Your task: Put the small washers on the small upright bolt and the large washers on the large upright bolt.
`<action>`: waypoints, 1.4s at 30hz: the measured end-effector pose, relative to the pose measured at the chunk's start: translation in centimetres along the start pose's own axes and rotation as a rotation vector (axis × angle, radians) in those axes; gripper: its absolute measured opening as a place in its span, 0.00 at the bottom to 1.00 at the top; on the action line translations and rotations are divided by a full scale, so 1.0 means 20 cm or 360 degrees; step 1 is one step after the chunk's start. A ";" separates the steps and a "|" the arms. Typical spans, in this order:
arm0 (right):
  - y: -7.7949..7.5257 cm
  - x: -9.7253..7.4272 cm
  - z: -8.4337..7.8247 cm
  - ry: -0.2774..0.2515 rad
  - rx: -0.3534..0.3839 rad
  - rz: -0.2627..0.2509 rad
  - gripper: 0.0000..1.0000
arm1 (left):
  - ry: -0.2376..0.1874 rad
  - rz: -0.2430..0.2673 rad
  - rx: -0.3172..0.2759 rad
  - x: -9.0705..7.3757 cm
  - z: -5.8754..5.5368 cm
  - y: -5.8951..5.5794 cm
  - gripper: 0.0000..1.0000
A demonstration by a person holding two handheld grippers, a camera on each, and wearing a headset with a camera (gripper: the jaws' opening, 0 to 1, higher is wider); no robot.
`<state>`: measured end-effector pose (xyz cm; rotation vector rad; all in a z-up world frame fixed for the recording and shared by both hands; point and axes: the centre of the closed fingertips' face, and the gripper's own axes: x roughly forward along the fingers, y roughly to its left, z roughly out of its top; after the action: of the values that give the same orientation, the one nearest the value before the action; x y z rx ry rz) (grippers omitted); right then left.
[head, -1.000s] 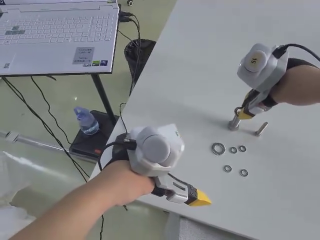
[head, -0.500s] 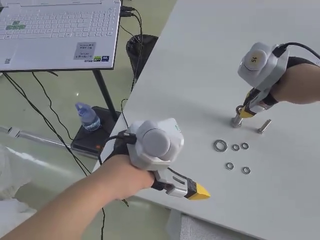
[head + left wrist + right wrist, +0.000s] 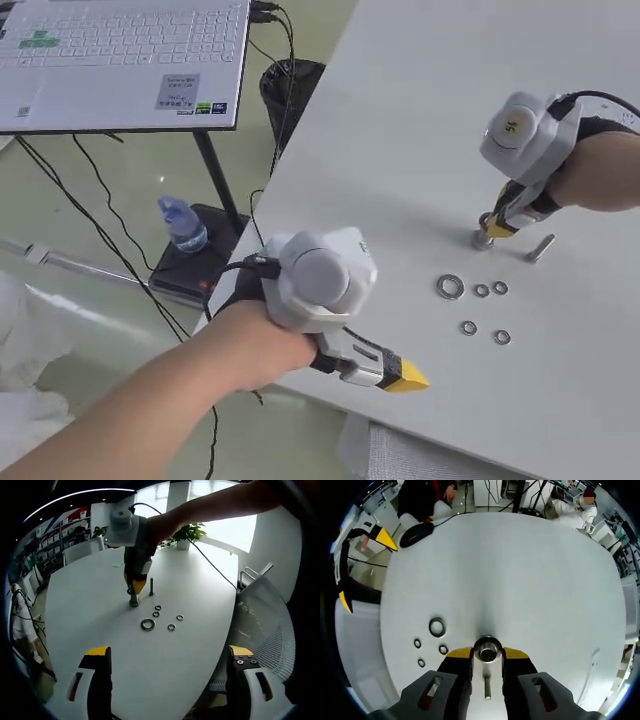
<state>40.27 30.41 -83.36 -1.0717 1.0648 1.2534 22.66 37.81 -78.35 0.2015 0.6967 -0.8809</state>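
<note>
The large upright bolt [image 3: 484, 239] stands on the white table [image 3: 400, 150], with the small bolt [image 3: 540, 247] just to its right. My right gripper [image 3: 497, 226] hangs right over the large bolt, shut on a large washer [image 3: 487, 649] held at the bolt's top. On the table nearby lie another large washer [image 3: 450, 287] and several small washers [image 3: 481, 290]. My left gripper [image 3: 405, 378] hovers near the table's front edge, apart from the washers. Its jaws stand wide open in the left gripper view, with nothing between them [image 3: 169, 652].
The table's left edge runs diagonally; beyond it stand a laptop [image 3: 120, 60] on a stand, a black bin [image 3: 295, 85] and a water bottle [image 3: 183, 225] on the floor. A mesh chair [image 3: 260, 630] sits by the table's near edge.
My right gripper has drawn in over the large bolt, bringing the washer to its top. The left gripper has barely moved. The head camera has shifted a little.
</note>
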 end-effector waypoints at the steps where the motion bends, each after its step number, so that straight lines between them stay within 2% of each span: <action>1: 0.00 0.00 0.00 0.0006 0.0000 0.0001 0.21 | 0.0002 0.0001 -0.0002 0.00 0.00 0.00 0.95; 20: 0.03 0.11 0.00 0.0058 -0.0020 0.0011 0.21 | 0.0005 -0.0001 -0.0006 -0.01 -0.01 0.01 0.95; 34: 0.04 0.12 0.00 0.0070 -0.0024 0.0010 0.22 | -0.0001 0.0010 -0.0005 -0.01 0.00 0.03 0.94; 42: 0.03 0.13 -0.01 0.0076 -0.0028 0.0030 0.22 | 0.0009 -0.0007 0.0010 -0.01 0.00 0.01 0.93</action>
<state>39.71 30.70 -86.06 -1.1122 1.1041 1.2601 22.80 38.10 -78.34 0.2081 0.7001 -0.8869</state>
